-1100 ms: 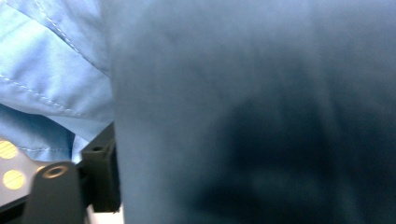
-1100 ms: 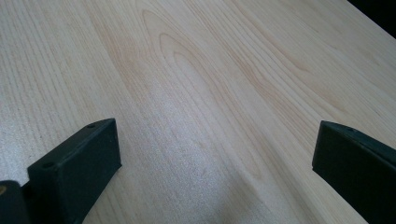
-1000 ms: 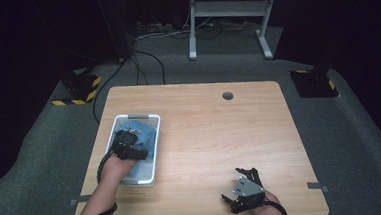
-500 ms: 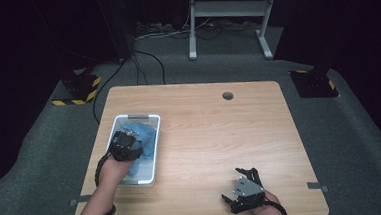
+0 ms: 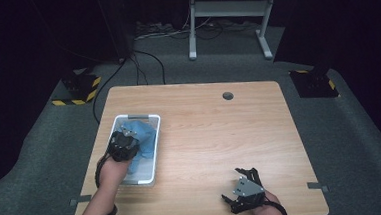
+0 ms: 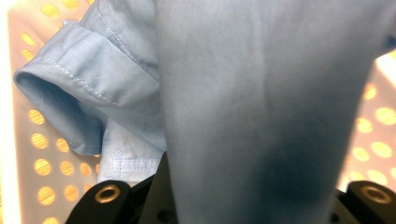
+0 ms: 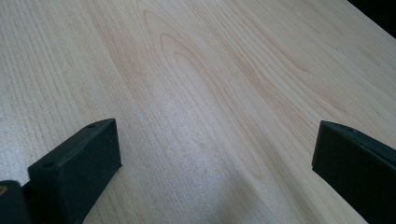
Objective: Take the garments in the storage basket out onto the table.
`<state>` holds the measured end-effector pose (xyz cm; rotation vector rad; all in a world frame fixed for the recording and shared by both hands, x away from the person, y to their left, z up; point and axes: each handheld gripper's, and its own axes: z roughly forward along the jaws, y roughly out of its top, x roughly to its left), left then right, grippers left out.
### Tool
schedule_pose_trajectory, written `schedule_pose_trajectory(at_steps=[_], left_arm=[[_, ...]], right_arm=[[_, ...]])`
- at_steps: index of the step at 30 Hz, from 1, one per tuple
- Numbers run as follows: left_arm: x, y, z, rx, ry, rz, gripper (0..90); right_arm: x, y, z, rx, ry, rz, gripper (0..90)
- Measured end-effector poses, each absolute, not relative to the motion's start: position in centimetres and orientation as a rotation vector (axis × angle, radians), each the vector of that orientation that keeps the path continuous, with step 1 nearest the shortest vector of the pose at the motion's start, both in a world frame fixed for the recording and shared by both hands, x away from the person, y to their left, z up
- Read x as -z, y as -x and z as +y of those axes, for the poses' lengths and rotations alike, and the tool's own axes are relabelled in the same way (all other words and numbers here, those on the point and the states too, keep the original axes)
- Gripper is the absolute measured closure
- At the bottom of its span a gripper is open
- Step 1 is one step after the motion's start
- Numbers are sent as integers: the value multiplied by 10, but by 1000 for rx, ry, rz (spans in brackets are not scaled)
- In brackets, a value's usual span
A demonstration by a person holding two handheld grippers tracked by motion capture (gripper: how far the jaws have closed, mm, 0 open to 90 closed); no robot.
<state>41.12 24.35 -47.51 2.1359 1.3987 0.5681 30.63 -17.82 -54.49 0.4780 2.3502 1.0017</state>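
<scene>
A crumpled light-blue shirt lies in a white perforated basket at the table's left. My left gripper is down in the basket on the shirt. Its jaws have just been closing and now stand shut on a fold of the cloth. In the left gripper view the shirt hangs close up over the left gripper, with a stitched cuff to the left over the basket floor. My right gripper rests at the table's front right, open, with bare wood between its jaws.
The wooden table has a round cable hole near its far edge. Beyond the table are a grey carpet, black cables, a white metal stand and yellow-black striped feet on the floor.
The left gripper has edged slightly toward the near left on the cloth in the basket. The right gripper has stayed where it was.
</scene>
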Motion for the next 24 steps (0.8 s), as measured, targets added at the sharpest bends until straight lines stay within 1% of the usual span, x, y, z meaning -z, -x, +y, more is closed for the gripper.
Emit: schedule_pose_trajectory(at_steps=[8,14,24], left_arm=[[467,-396,253,-578,-2037,1377,789],[456,-379,258,-610,-1941,1338,782],[452,-359,258,-599,-1842,1294,776]], right_arm=[[545,-306,-178,-1001,-478,2349,5],[545,-306,-178,-1000,-481,2350,4],[545,-306,-178,-1001,-483,2352,3]])
